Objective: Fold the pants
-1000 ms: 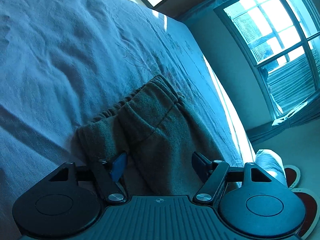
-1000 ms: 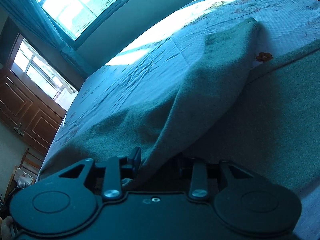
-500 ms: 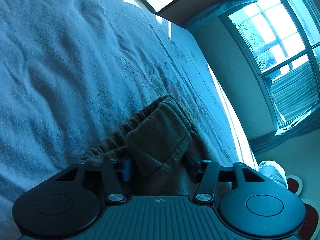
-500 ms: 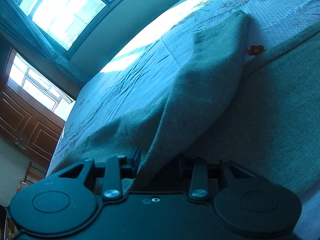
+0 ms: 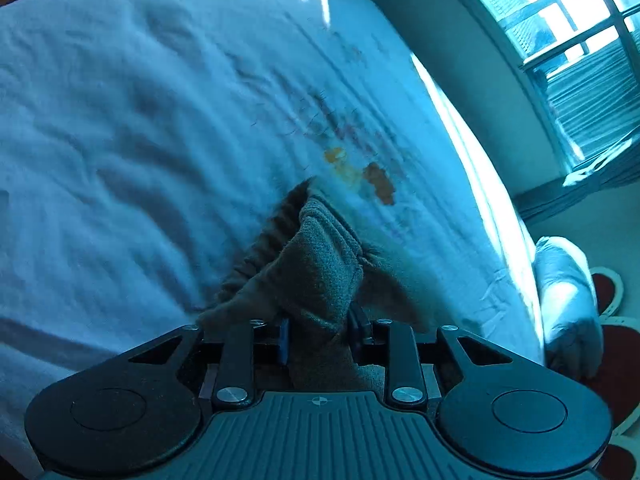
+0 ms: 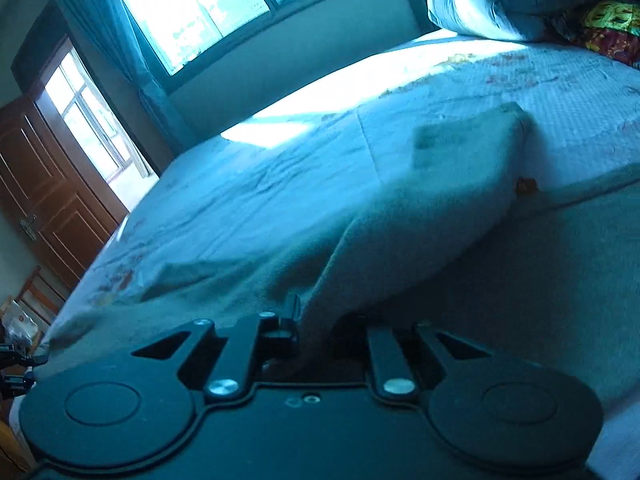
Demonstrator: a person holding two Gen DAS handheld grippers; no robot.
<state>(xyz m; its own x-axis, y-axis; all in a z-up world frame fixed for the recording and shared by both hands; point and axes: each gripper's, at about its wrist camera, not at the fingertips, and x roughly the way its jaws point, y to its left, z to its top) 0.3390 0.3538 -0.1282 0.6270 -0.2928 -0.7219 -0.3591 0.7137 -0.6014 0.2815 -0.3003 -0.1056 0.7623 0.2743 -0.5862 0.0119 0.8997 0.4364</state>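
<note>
We have the left tool (image 5: 318,336) closing on the pants (image 5: 320,276) waistband, cloth bunched between its jaws. Right tool (image 6: 316,332) is clamped on a pant-leg fold. The pants lie on the bed (image 5: 140,140).

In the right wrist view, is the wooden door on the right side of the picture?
No, the wooden door stands at the left edge of the right wrist view, beside the window and beyond the bed.
</note>
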